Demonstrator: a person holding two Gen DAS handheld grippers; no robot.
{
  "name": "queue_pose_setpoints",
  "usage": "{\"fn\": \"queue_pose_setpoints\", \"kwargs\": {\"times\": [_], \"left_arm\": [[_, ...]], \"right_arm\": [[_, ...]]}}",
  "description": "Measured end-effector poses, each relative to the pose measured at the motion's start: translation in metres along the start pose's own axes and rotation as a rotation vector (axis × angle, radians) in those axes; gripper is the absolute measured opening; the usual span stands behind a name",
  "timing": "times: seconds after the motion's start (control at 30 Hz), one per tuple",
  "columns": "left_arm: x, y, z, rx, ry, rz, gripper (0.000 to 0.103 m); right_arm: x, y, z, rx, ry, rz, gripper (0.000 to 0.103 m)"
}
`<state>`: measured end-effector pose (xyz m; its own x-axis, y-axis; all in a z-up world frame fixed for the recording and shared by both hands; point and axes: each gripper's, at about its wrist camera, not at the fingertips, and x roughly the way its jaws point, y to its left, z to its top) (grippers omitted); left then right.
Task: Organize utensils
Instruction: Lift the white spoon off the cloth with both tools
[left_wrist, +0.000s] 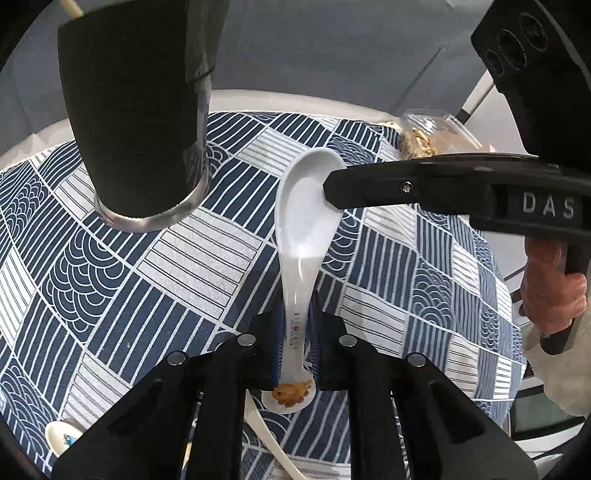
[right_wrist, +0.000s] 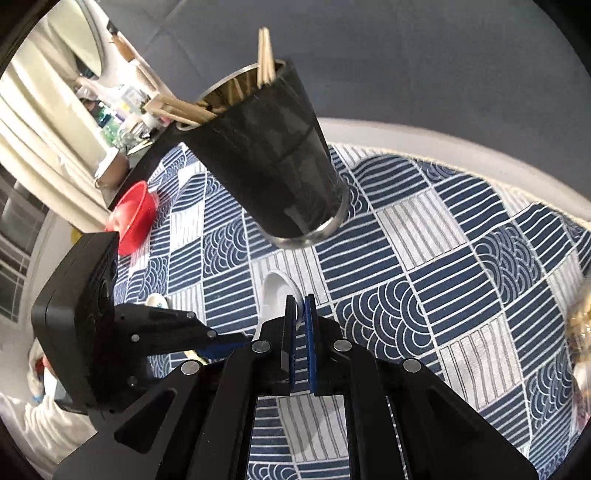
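Left gripper (left_wrist: 297, 328) is clamped on the handle of a white spoon (left_wrist: 306, 206), lifted above the patterned tablecloth (left_wrist: 184, 258). Right gripper (right_wrist: 300, 310) has its jaws together, holding nothing. Nearby a black cup (right_wrist: 273, 162) holds chopsticks (right_wrist: 264, 55).

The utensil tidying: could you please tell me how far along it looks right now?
Done: chopsticks already stand in the black cup. In hand: the left gripper is shut on the white spoon; the right gripper is shut and empty. Left: another small spoon lies on the tablecloth.
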<state>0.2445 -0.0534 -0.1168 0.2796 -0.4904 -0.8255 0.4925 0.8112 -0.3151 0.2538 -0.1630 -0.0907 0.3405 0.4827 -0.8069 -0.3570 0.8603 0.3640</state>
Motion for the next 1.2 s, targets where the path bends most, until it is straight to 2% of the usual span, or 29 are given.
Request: {"fn": "queue_pose_setpoints", "kwargs": {"times": [0.17, 0.37, 0.8, 0.97, 1.2], "left_arm": [[-0.019, -0.009, 0.001, 0.040, -0.023, 0.012, 0.013], [-0.042, -0.017, -0.003, 0.054, -0.035, -0.010, 0.013], [-0.086, -0.046, -0.019, 0.146, -0.060, 0.036, 0.012], [-0.101, -0.053, -0.016, 0.166, -0.061, 0.053, 0.011], [-0.125, -0.065, 0.006, 0.180, -0.095, 0.063, 0.011]], "right_arm": [[-0.019, 0.015, -0.001, -0.019, -0.030, -0.032, 0.004], [-0.045, 0.039, -0.011, -0.063, -0.066, -0.089, 0.005], [-0.090, 0.067, -0.033, -0.069, -0.129, -0.088, 0.005], [-0.107, 0.078, -0.030, -0.107, -0.149, -0.091, 0.005], [-0.140, 0.084, -0.012, -0.139, -0.208, -0.126, 0.005]]}}
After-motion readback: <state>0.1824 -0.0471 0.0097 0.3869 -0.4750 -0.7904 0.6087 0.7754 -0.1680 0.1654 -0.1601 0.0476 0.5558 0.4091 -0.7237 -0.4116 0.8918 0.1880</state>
